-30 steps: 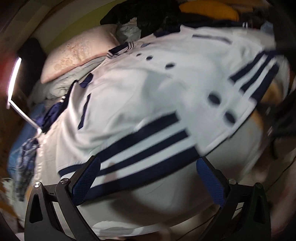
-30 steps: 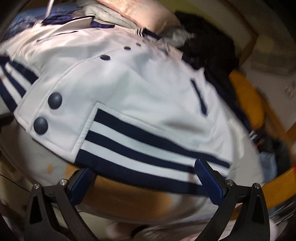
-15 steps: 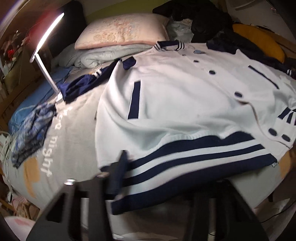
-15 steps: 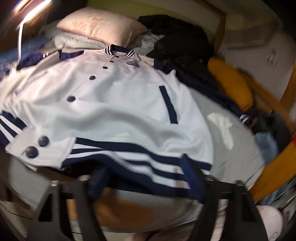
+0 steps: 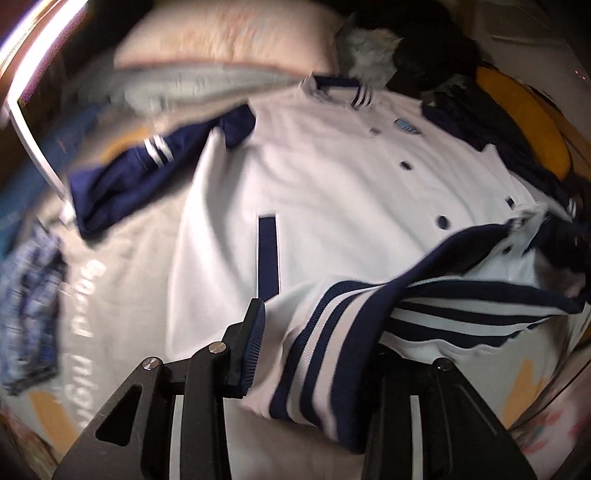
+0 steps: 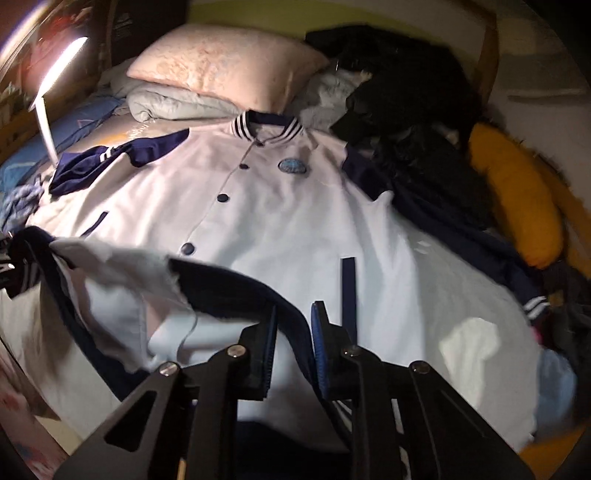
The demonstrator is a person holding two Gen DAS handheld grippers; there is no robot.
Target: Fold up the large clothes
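A lit desk lamp (image 6: 61,70) glows at the left of the bed, a pink pillow (image 6: 225,70) lies against the yellow-green wall (image 6: 295,18).

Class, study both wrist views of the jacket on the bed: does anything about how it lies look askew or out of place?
Yes. The navy sleeve lies crumpled at the jacket's shoulder instead of flat. The striped hem, bunched in the left gripper, hangs twisted, lining exposed, across to the right gripper.

The striped navy-and-white knit hem (image 5: 325,354) covers the left gripper's (image 5: 314,347) right-hand finger; ahead of it, the pale pink pillow (image 5: 229,40) smears into blur.
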